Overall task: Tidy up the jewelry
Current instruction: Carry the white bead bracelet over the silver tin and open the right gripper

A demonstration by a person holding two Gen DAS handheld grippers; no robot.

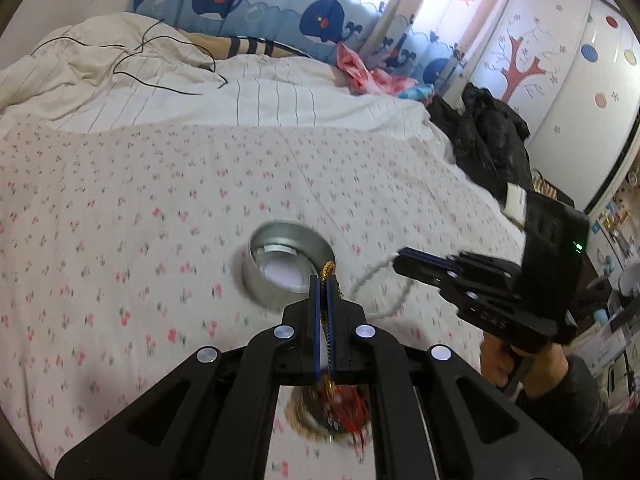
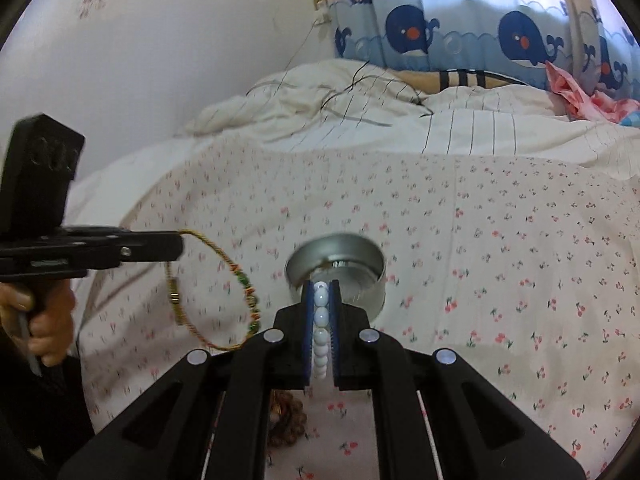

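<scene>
A gold braided bracelet (image 2: 224, 292) with green beads hangs in a loop from the left gripper (image 1: 324, 280), whose jaws are pinched tight on its cord. A white bead bracelet (image 2: 321, 328) sits clamped between the nearly closed jaws of the right gripper (image 2: 321, 292). Both hang above a round silver tin (image 1: 286, 260), open and standing on the bed (image 1: 120, 200). Brown beads (image 2: 286, 420) and a red piece (image 1: 352, 404) lie nearer. The sheet is cherry-printed; whale curtains (image 2: 460, 32) hang behind.
</scene>
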